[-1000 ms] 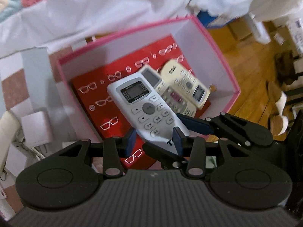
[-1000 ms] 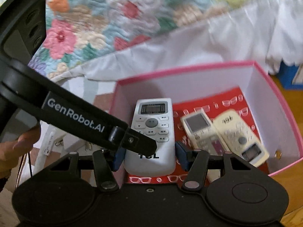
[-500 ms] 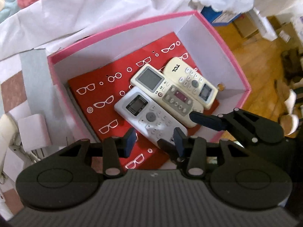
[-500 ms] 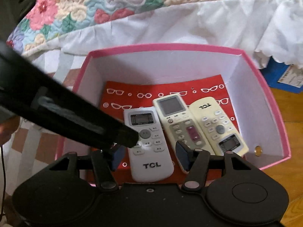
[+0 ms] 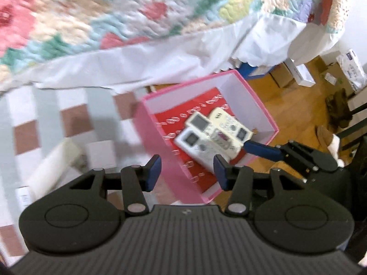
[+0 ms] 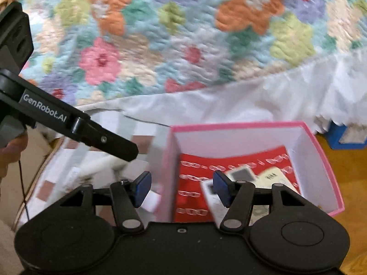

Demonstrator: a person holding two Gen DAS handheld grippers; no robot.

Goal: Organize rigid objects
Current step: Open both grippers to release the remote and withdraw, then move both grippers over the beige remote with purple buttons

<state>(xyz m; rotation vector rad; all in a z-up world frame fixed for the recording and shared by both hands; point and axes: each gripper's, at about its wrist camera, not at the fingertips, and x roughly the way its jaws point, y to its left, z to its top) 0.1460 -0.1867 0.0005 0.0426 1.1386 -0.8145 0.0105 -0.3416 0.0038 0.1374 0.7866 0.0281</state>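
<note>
A pink box point(image 5: 263, 105) with a red, glasses-printed floor stands by the bed; its rim also shows in the right wrist view point(image 6: 321, 146). Three remotes lie side by side in it: a white one point(image 5: 195, 146), a grey-screened one point(image 5: 206, 126) and a cream one point(image 5: 231, 123). My left gripper point(image 5: 187, 171) hovers well above the box's near wall, its jaws opening, nothing between them. My right gripper point(image 6: 181, 188) also hangs open and empty above the box's left wall. The white remote point(image 6: 213, 197) and cream remote point(image 6: 273, 178) show behind its right finger.
A flowered quilt point(image 6: 183, 45) with a white bed skirt point(image 5: 160, 61) fills the top. A checked cloth point(image 5: 68, 119) lies left of the box. Wooden floor point(image 5: 298, 105) with cardboard boxes point(image 5: 298, 73) and slippers is at right. A hand point(image 6: 9, 151) holds the left gripper's handle.
Both grippers have let go of the white remote, which now lies in the box beside the other two. Both have risen and pulled back, tilting up toward the quilt.
</note>
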